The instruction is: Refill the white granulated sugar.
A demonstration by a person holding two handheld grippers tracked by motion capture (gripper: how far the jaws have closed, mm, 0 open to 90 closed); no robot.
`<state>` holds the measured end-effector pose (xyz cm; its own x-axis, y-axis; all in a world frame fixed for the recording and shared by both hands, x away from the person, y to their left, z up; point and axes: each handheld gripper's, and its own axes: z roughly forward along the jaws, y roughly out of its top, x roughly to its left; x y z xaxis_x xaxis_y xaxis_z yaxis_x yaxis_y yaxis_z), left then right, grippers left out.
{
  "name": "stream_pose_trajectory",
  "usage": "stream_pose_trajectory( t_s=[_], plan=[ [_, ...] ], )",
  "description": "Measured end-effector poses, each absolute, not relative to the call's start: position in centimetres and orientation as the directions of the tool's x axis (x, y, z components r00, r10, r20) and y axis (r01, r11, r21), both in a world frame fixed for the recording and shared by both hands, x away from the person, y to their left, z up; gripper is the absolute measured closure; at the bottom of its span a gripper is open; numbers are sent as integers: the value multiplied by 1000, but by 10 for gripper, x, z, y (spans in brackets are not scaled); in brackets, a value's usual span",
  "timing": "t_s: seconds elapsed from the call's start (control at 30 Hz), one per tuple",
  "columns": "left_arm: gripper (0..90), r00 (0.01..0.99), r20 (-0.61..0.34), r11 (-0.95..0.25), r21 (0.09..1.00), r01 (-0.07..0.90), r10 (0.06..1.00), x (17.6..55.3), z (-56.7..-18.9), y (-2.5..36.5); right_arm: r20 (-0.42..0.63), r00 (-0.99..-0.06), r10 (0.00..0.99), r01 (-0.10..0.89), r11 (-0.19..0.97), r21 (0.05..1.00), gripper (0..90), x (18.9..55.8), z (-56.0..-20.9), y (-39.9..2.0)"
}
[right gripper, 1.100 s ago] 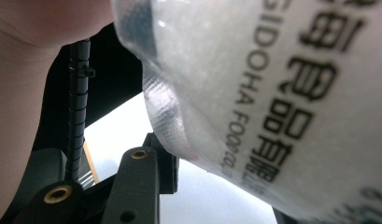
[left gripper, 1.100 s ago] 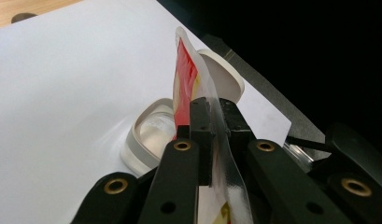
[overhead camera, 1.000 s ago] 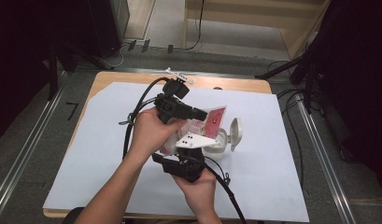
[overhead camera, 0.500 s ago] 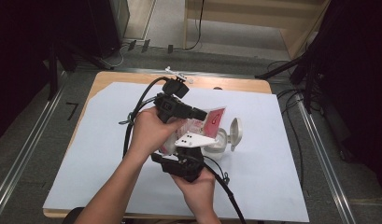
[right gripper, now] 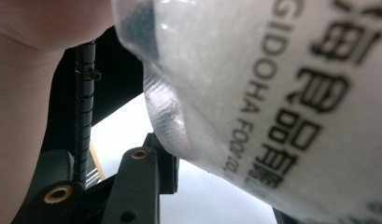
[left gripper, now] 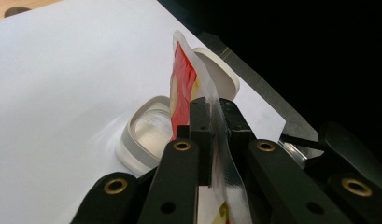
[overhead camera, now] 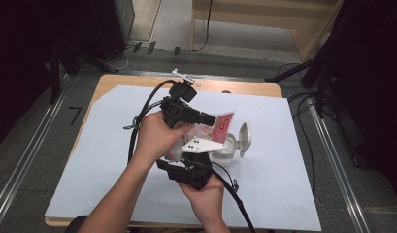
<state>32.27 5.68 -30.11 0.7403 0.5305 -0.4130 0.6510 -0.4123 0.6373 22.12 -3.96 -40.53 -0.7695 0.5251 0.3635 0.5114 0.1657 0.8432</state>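
A red and clear snack packet (overhead camera: 223, 123) is held upright between both grippers over the white sheet. My left gripper (overhead camera: 210, 119) comes in from the left, shut on the packet's edge; in the left gripper view its jaws (left gripper: 216, 112) pinch the clear film of the packet (left gripper: 181, 79). My right gripper (overhead camera: 193, 153) sits lower, under its grey plate, shut on the packet's bottom. In the right gripper view the printed packet (right gripper: 272, 84) lies right against the camera, and one finger (right gripper: 142, 182) presses its edge. A white round container (overhead camera: 229, 148) with its flip lid (overhead camera: 245, 138) open stands just beyond the packet.
A large white sheet (overhead camera: 303, 160) covers the wooden table (overhead camera: 249, 87). A small white tool (overhead camera: 186, 77) lies at the table's far edge. Cables trail from both grippers. Metal rails (overhead camera: 332, 145) run along both sides of the table.
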Motion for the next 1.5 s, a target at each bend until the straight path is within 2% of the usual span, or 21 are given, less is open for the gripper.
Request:
stream_pose_trajectory(
  t_s=[0.33,1.5],
  plan=[
    [853,738,-421,-406,638,654,527,323,-301,58,334,-778,533,492,186,851,632,220,-405,-38],
    [880,755,-387,-431,645,632,529,322,-301,55,334,-774,539,485,165,859,636,220,-408,-37]
  ],
)
